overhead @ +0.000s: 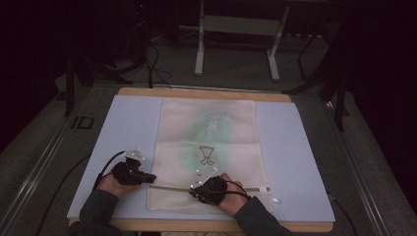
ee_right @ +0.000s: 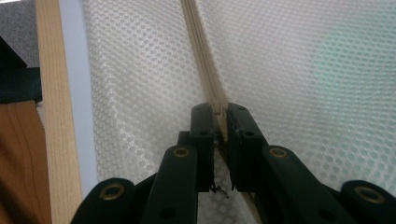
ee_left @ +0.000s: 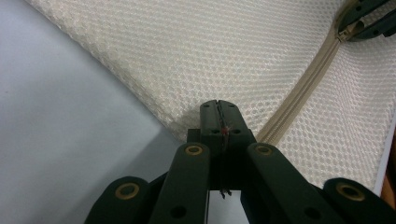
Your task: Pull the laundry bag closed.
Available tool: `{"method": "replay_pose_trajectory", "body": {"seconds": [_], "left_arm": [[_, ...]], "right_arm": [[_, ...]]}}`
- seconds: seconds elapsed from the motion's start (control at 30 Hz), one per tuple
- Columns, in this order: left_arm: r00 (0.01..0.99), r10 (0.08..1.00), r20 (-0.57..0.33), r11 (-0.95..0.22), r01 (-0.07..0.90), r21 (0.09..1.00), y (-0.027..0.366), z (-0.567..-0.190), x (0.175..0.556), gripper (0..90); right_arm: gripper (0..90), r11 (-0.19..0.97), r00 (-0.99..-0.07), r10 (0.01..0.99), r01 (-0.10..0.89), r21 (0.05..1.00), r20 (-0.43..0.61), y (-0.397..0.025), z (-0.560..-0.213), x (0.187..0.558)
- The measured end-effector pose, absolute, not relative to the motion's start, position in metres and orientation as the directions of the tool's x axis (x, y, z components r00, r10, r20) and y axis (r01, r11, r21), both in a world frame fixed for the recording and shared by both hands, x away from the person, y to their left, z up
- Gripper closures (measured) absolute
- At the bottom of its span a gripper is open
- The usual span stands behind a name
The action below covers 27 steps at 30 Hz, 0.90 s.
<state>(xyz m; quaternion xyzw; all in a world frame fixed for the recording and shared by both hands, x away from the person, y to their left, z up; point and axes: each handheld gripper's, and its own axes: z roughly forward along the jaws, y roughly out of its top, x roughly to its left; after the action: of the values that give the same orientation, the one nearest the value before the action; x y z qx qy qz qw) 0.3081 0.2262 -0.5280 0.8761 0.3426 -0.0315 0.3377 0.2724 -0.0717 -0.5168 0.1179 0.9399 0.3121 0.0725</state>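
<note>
One mesh bag [overhead: 209,147], one zipper [overhead: 172,188], two grippers, left gripper [overhead: 147,177], right gripper [overhead: 193,192], one blue mat [overhead: 290,147]

dim lab or studio, grey carpet [overhead: 236,69], metal stand legs [overhead: 199,54], floor cables [overhead: 152,69]

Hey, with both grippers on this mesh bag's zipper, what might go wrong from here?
1. The left hand-held gripper pinches only the corner edge of the cream mesh zip bag; the mesh may slip free under tension.
2. The right hand-held gripper grips at the beige zipper; a skewed pull might jam it or snag mesh.
3. Pulling could drag the bag across the pale blue mat.
</note>
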Motion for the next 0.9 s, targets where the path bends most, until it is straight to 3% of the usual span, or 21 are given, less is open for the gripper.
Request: {"method": "replay_pose_trajectory", "body": {"seconds": [0.9], "left_arm": [[0.763,0.58,-0.287,-0.536,0.622,0.571,0.226,-0.528,0.308,90.0]], "right_arm": [[82.2,0.776,-0.955,0.287,0.19,0.601,-0.069,-0.092,-0.513,0.271]]}}
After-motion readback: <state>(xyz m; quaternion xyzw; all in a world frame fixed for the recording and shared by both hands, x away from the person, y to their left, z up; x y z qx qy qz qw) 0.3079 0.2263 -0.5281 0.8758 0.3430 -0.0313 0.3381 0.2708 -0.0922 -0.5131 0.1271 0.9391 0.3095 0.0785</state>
